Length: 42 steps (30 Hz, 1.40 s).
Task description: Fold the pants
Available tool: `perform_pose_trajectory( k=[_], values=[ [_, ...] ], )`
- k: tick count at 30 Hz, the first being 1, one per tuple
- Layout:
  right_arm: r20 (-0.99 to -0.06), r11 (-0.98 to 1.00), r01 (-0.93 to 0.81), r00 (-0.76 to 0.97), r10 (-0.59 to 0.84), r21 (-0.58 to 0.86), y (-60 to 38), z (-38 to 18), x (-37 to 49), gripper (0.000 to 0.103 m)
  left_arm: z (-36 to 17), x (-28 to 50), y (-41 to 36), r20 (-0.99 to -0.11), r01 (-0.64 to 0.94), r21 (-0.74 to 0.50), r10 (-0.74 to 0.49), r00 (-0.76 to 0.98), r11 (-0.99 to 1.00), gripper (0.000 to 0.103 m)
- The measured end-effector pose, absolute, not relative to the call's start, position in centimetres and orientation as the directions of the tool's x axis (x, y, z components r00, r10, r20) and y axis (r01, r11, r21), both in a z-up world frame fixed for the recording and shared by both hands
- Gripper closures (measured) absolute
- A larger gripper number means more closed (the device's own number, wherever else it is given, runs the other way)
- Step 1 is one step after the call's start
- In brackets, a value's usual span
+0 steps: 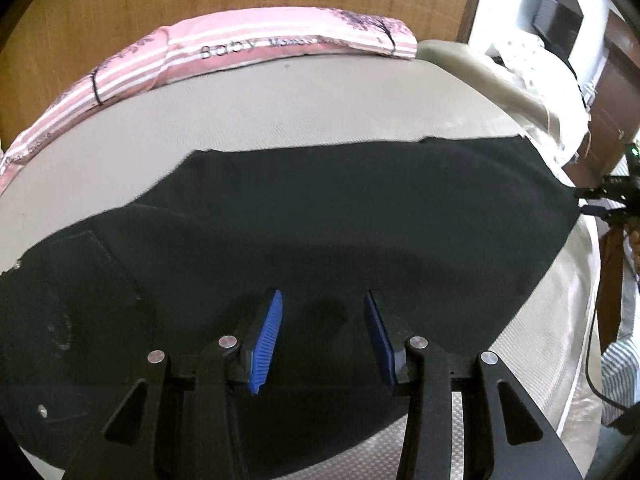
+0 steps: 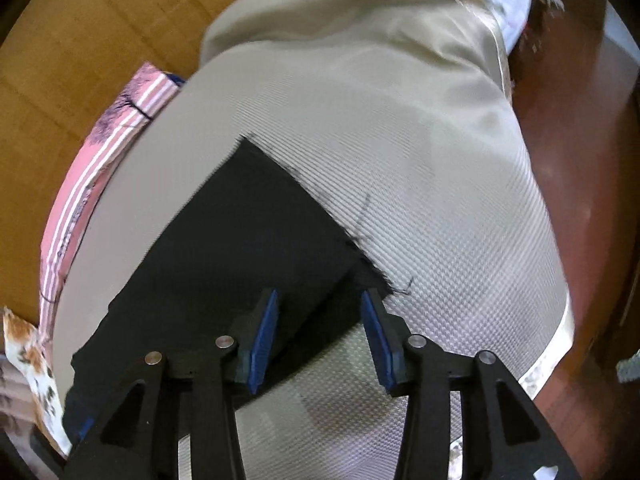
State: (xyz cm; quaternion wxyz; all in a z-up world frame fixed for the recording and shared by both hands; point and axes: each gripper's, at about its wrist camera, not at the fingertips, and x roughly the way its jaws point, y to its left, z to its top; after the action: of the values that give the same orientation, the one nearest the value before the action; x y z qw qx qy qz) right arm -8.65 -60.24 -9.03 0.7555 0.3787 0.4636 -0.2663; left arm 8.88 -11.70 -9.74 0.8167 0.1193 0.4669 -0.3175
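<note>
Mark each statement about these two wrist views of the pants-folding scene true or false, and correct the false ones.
1. The pants are black. True.
2. The left gripper is clamped on a fold of cloth. False: its jaws stand apart, with nothing pinched between its blue pads.
3. A pink striped cloth lies along the far edge of the bed. True.
4. The pants hang from a hanger. False: they lie flat on the bed.
5. The right gripper is above the frayed end of the pants. True.

Matte black two-finger gripper (image 1: pixel 322 332) at frame bottom, ribbed blue pads (image 1: pixel 267 342), round silver pivot screws (image 1: pixel 227 342).
</note>
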Motion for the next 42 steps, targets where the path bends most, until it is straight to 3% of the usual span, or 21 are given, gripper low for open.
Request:
perform_pose_trajectory(
  k=[2, 5, 7, 11, 15, 30, 35, 37, 38, 42],
  values=[
    [-0.912, 0.541, 0.775, 0.409, -0.034, 0.327, -60.7, -9.7, -8.5, 0.063, -10.0, 8.5, -12.4, -0.842, 0.641, -0.084, -0.399, 0.363, 0.762, 0.059],
    [-0.896, 0.543, 0.753, 0.444, -0.004, 0.371, -60.8, -9.4, -7.8, 0.081, -10.5, 8.0, -13.4, -0.848, 0.666, -0.068, -0.395, 0.354, 0.743, 0.059],
    [-0.892, 0.553, 0.739, 0.452, 0.018, 0.385, -60.8, -9.3, -6.8, 0.084, -10.7, 7.4, -13.9, -0.849, 0.673, -0.046, -0.384, 0.363, 0.738, 0.059],
    [-0.876, 0.587, 0.696, 0.481, 0.046, 0.413, -60.4, -8.7, -3.9, 0.084, -10.8, 7.4, -14.0, -0.846, 0.673, -0.042, -0.384, 0.37, 0.739, 0.058],
    [-0.841, 0.641, 0.594, 0.517, 0.158, 0.485, -58.7, -8.9, -0.5, 0.072, -10.9, 7.3, -13.9, -0.843, 0.669, -0.043, -0.387, 0.375, 0.742, 0.058],
    [-0.785, 0.625, 0.534, 0.578, 0.22, 0.569, -59.5, -8.9, -1.8, 0.071, -11.1, 7.0, -14.1, -0.836, 0.666, -0.022, -0.379, 0.397, 0.745, 0.05],
    [-0.825, 0.686, 0.548, 0.548, 0.138, 0.479, -58.9, -8.6, -1.2, 0.071, -11.1, 7.0, -14.2, -0.836, 0.666, -0.022, -0.379, 0.397, 0.745, 0.05],
    [-0.825, 0.691, 0.544, 0.548, 0.138, 0.477, -59.0, -8.6, -1.2, 0.076, -11.0, 7.0, -14.2, -0.836, 0.666, -0.022, -0.379, 0.397, 0.746, 0.05],
    [-0.822, 0.691, 0.543, 0.554, 0.132, 0.477, -59.0, -8.6, -1.3, 0.086, -11.0, 7.0, -14.2, -0.836, 0.666, -0.022, -0.379, 0.397, 0.746, 0.049],
    [-0.793, 0.684, 0.534, 0.6, 0.106, 0.496, -58.9, -7.3, -2.6, 0.092, -11.0, 7.0, -14.2, -0.836, 0.667, -0.021, -0.379, 0.396, 0.745, 0.049]
  ],
)
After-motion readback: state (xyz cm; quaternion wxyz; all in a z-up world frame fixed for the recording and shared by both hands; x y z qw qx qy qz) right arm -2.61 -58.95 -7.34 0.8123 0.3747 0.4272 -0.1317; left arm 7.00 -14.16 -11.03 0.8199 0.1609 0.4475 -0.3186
